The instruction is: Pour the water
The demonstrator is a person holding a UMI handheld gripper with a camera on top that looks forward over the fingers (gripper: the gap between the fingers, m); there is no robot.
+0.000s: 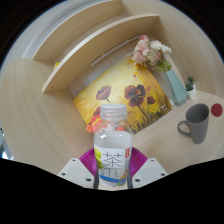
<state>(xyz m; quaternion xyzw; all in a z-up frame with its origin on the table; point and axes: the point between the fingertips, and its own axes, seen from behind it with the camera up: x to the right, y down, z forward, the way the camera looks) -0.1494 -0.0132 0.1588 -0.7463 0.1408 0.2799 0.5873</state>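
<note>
Water bottle (113,150) being held upright, clenched between tongs (113,172), cap seemingly on; grey mug (196,120) being left waiting on counter (40,130), ahead-right of tongs; pouring judged not yet begun.

1. The gripper (112,172) points forward over the table, level, its 2 fingers at the near edge of the view.
2. The left finger (78,170) and the right finger (148,170) stand to either side of a bottle (113,143).
3. A magenta pad shows on the inner face of each finger, and both pads press against the bottle's sides.
4. The bottle stands upright in this grip, its lower part between the fingers.
</note>
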